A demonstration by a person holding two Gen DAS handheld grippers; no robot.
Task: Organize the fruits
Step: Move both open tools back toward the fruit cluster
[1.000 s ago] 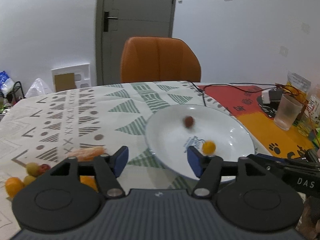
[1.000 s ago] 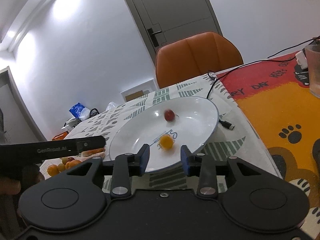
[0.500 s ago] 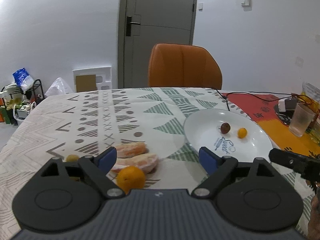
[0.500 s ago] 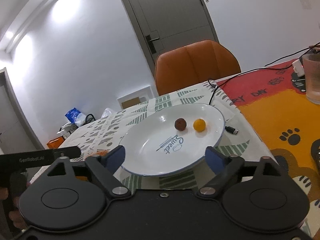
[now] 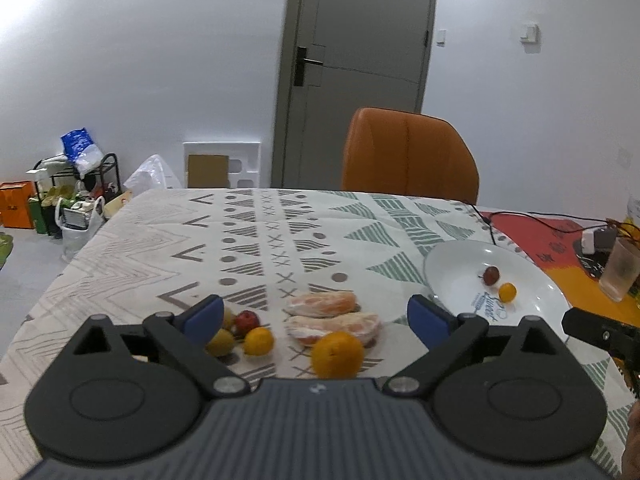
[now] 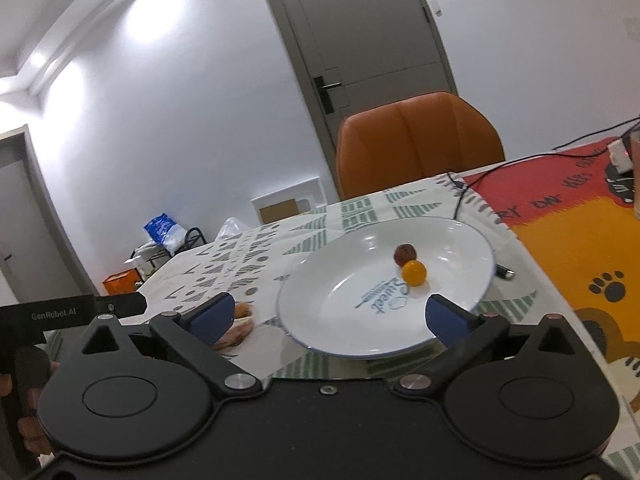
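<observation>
A white plate point(image 5: 528, 280) point(image 6: 348, 312) on the patterned tablecloth holds a dark red fruit point(image 5: 491, 275) point(image 6: 405, 254) and a small orange fruit point(image 5: 507, 292) point(image 6: 414, 273). My left gripper point(image 5: 316, 318) is open and empty, above loose fruit: an orange point(image 5: 337, 354), two peeled citrus pieces point(image 5: 323, 304), a small orange fruit point(image 5: 259, 341), a red one point(image 5: 246, 321) and a yellow-green one point(image 5: 220, 342). My right gripper point(image 6: 328, 314) is open and empty, near the plate's front rim.
An orange chair point(image 5: 408, 156) stands at the table's far side. A plastic cup point(image 5: 621, 274), a black cable point(image 5: 532, 216) and a charger lie on the red-orange mat point(image 6: 580, 240) at the right. Bags and a rack point(image 5: 76, 196) stand on the floor left.
Both grippers have opened wide and drawn back from the plate. The left one swung left over the loose fruit. The two fruits in the plate have stopped rolling.
</observation>
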